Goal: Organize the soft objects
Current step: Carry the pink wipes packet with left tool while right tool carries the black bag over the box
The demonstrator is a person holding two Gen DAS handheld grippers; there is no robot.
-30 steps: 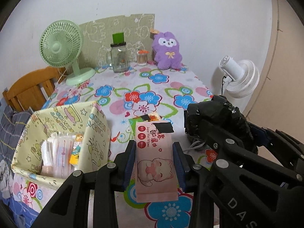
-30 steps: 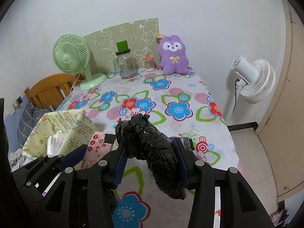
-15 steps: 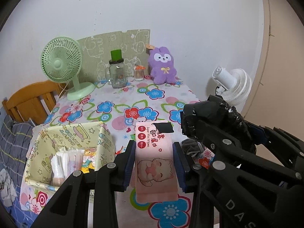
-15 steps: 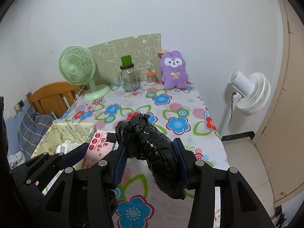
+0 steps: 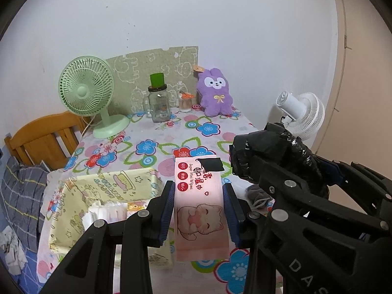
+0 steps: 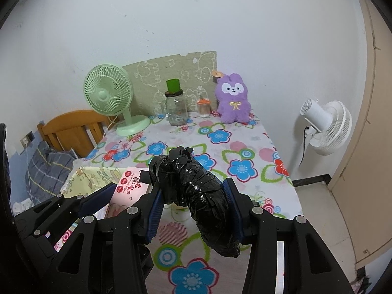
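Left gripper: clenched on the pink wipes pack, which is pinched by its long sides between the blue pads and held clear of the table.
Wipes pack: a cartoon cat is printed on the near half; a black patch is seen at the far end. The grip on it is unchanged from the earlier frames.
Right gripper: closed on the black wrapped bundle, which is carried aloft above the flowered tablecloth.
Black bundle: glossy and crinkled, tilted, with its far end raised past the fingertips and its near end drooping below the right pad. Its pose between the pads matches the earlier frames.
Change since a second ago: both grippers are raised and drawn back; more wall and more of the far table are taken in, and the table items appear smaller and lower in both views.
Yellow fabric bin: seen lower left of the left gripper, open-topped, with white and pink packets inside. It is viewed from higher than before, so more of its interior is exposed.
Grey cloth: partly seen on the table between the two grippers.
Far table edge: green fan, glass jar and purple plush rabbit are left in place.
Off table: white fan is seen at right.
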